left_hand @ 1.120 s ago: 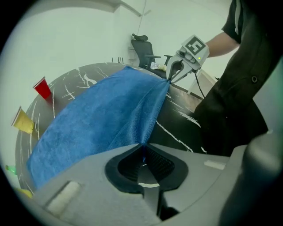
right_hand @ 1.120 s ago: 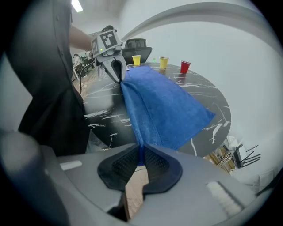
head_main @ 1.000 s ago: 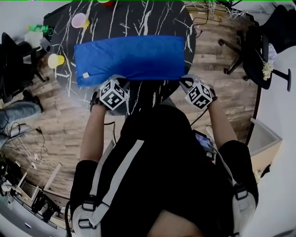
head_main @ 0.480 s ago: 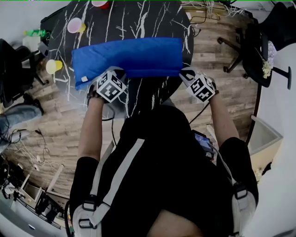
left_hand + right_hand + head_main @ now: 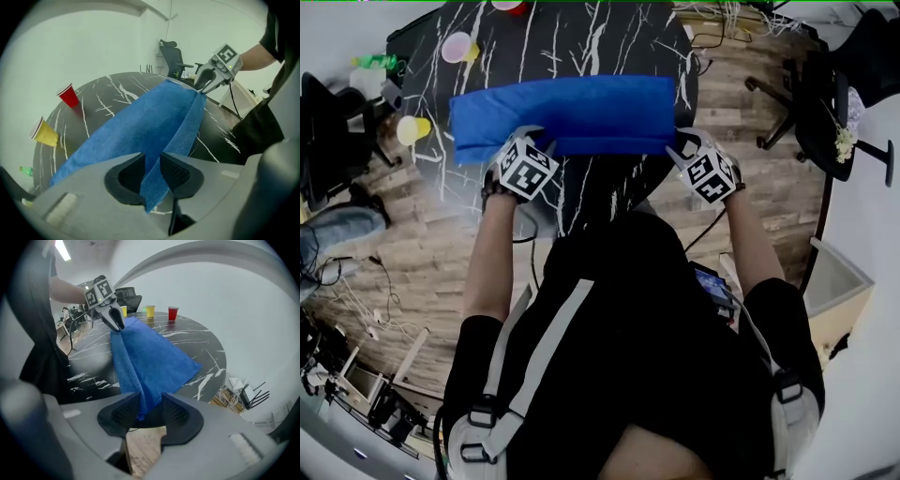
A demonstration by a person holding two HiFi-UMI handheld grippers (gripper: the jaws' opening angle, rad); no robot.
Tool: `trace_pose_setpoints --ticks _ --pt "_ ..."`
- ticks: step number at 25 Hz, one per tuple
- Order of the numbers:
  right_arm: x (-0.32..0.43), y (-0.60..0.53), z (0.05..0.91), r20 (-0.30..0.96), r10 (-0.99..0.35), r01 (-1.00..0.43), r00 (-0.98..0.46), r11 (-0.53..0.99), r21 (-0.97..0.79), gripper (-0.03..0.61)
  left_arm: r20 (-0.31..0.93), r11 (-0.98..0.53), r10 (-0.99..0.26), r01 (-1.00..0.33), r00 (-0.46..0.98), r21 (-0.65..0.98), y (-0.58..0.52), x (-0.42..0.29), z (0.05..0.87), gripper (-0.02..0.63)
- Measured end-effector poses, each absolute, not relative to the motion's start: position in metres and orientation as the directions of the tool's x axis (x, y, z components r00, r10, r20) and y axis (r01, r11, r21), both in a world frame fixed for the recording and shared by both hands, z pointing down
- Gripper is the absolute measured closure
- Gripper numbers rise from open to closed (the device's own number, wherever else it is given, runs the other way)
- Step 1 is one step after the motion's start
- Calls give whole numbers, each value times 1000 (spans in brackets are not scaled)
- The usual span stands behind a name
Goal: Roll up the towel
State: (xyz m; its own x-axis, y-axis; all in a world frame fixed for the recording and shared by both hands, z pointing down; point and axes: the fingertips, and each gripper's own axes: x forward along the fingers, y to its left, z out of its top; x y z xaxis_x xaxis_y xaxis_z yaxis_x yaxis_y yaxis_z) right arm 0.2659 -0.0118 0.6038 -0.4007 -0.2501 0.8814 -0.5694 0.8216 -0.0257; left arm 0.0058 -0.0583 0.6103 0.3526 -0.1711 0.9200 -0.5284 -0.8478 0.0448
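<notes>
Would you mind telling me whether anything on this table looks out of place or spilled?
Nothing stands out. The blue terry towel lies spread across the round black marble-patterned table, and the red plastic cup and the yellow plastic cup beside it stand upright with nothing spilled.

We see a blue towel (image 5: 567, 112) folded into a long band, lying crosswise in the upper middle of the head view on the black, white-veined table (image 5: 581, 37). Its near long edge is turned over into a narrow strip, and both near corners rise off the surface.
</notes>
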Motion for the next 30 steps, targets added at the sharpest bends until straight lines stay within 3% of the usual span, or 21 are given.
trace_pose_setpoints --ticks 7,11,20,30 --pt "264 -22 591 873 -238 -576 -426 816 -58 390 907 -741 -285 -672 309 -4 -52 -43 594 509" --pt "251 -32 577 842 -312 -566 -441 824 9 387 905 -720 -333 -691 264 -63 -40 -82 587 509" --pt "162 7 579 808 -336 -527 -484 849 38 411 902 -824 -320 -554 288 -115 -13 -102 601 501" --pt "102 24 603 827 -386 -534 -409 836 126 463 886 -915 -304 -366 350 -169 -14 -111 611 479"
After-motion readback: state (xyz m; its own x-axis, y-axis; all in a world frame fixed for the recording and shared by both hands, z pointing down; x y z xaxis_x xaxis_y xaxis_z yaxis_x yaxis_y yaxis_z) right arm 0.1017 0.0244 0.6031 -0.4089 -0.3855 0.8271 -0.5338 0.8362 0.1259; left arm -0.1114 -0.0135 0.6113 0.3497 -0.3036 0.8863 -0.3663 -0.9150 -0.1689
